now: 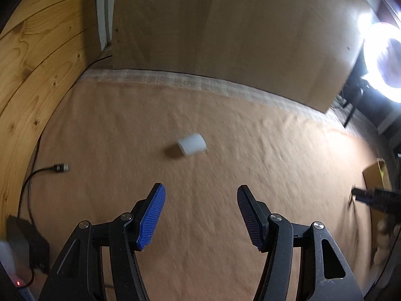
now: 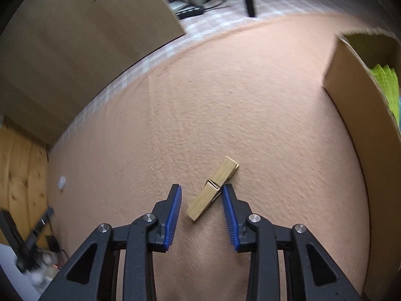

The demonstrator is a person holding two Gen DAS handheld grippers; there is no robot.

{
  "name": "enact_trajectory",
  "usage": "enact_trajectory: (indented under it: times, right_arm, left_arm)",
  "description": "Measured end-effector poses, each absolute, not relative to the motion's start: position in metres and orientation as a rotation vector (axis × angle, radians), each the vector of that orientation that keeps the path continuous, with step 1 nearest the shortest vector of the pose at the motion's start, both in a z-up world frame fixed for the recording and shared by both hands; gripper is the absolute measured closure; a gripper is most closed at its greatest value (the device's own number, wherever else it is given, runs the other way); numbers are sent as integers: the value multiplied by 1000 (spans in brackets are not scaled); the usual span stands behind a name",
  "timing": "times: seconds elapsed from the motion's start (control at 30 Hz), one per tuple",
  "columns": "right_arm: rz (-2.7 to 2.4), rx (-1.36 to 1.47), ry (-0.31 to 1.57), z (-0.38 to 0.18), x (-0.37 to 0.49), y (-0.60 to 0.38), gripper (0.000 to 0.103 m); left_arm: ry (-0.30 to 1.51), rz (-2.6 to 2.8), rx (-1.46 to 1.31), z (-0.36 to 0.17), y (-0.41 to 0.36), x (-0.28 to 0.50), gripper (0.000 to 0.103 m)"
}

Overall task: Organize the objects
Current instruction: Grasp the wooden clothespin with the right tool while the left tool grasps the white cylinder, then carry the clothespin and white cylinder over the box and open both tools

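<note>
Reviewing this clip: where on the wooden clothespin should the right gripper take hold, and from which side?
Grip the wooden clothespin across its narrow width near the spring, coming from above. It lies flat and diagonal on the cloth, so its long sides are the only faces exposed. The right gripper already straddles it, one pad seemingly touching, but sits skewed to its length; rolling square would likely help.

cloth [image 2: 225, 100]: peach | clothespin [image 2: 213, 188]: pale wood | cylinder [image 1: 192, 144]: white | fingers [image 2: 173, 215]: ribbed blue
</note>
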State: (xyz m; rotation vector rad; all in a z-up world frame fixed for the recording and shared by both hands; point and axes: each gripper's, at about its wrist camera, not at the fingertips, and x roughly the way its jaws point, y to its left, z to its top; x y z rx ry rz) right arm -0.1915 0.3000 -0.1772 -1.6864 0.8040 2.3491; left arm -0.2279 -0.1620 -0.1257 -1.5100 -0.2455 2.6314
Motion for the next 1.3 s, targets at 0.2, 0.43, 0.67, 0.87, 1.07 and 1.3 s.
enact_trajectory:
  times: [0.2,0.43,0.67,0.87,1.07,1.3]
  right_arm:
    - [2398,-1733,582,-176,-204,278,83]
    - [2432,-1752,426,-174,-206,265,87]
    - [2451,-1774,343,-173,-207,253,90]
    - [2459,-1782,334,-175,-208,250,91]
    - [2472,-1785,400,-174,-206,254,91]
    - [2517,-1758,532,-156,-190,262,91]
  left_arm:
    - [-213,2655,-1549,-133,-155,-266,39]
    - [-264,2676,-1644,-145,-150,-301,39]
    - [-332,2669,-1716,-156,-150,-312,47]
    - [-349,2660,-1727,-155,-144,-313,68]
    - [-401,2641,-1713,-147,-137,-309,74]
    - [-448,2630,-1626,-118,-117,-290,74]
